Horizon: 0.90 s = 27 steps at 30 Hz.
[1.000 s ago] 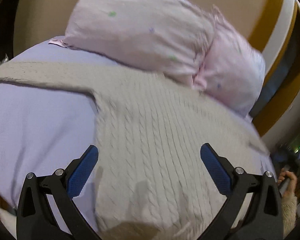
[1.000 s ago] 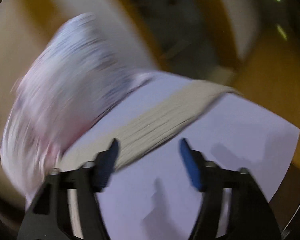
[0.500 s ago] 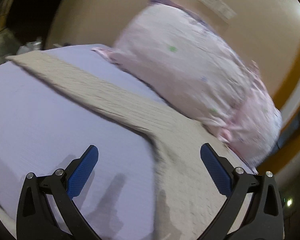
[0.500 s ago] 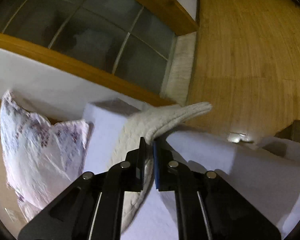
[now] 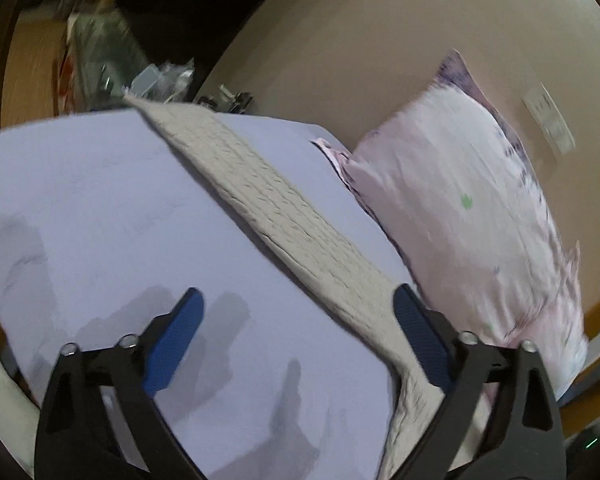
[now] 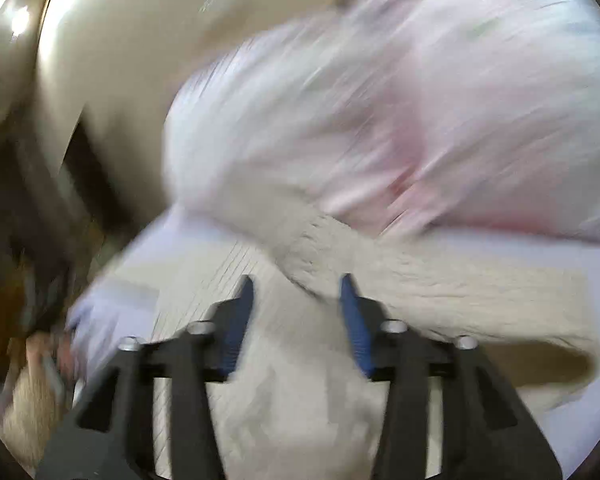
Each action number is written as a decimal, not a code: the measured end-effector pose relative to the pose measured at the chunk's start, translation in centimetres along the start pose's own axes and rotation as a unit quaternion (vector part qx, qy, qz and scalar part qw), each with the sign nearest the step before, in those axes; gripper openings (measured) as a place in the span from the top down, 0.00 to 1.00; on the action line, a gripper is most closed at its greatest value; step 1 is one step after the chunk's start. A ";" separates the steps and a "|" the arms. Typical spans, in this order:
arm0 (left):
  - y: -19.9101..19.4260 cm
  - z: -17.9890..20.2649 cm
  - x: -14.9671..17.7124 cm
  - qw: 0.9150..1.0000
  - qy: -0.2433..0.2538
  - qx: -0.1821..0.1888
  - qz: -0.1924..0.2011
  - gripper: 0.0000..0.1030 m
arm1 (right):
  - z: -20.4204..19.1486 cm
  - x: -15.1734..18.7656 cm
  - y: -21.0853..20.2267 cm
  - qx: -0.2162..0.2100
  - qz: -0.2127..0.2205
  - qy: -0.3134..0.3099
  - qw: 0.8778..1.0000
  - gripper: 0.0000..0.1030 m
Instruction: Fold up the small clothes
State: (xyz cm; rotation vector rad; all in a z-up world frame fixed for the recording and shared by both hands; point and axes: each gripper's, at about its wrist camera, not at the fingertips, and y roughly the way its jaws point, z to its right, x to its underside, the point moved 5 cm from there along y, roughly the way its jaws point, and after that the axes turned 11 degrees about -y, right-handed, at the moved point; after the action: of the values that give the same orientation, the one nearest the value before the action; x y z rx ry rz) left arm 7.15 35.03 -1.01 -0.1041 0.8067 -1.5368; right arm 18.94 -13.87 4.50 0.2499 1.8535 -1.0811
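A cream cable-knit sweater lies on a lavender bed sheet (image 5: 100, 208). In the left wrist view its long sleeve (image 5: 268, 200) runs from the far bed corner down to the lower right. My left gripper (image 5: 296, 336) is open and empty above the sheet, its right finger (image 5: 416, 332) over the sleeve's edge. The right wrist view is blurred. There my right gripper (image 6: 296, 316) is partly open over the sweater's body (image 6: 300, 400), with a sleeve (image 6: 460, 300) folded across to the right. I cannot see cloth pinched between its pads.
A pink patterned pillow (image 5: 468, 216) leans on the beige headboard (image 5: 360, 40) to the right of the sleeve; it also shows in the right wrist view (image 6: 380, 112). Clutter (image 5: 152, 80) stands beyond the bed's far corner. A hand (image 6: 44, 360) shows at lower left.
My left gripper swung left from the sweater's body to its sleeve, staying open. My right gripper shut on the other sleeve's end, carried it over the body, and its jaws have since parted.
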 end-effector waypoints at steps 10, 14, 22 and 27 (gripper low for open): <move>3.3 -3.9 -6.0 0.990 -0.136 0.018 -0.018 0.30 | 5.4 3.6 -6.3 0.074 0.041 0.084 0.993 0.25; 4.1 -5.3 -8.6 0.981 -0.194 0.006 -0.004 0.37 | 8.5 5.5 -7.5 0.099 0.029 0.125 0.987 0.24; 6.6 -6.1 -10.9 0.977 -0.213 -0.020 -0.008 0.79 | 10.6 7.3 -7.3 0.100 0.029 0.162 0.981 0.23; 6.0 -2.3 -10.3 0.987 -0.157 -0.020 0.011 0.94 | 11.5 7.9 -8.1 0.112 0.033 0.165 0.979 0.23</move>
State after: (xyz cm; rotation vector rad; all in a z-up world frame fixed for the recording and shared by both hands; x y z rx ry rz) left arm 12.68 45.78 -1.91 -0.3568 0.5862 -1.4371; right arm 17.23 -29.50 0.88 0.6513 1.9956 -1.2612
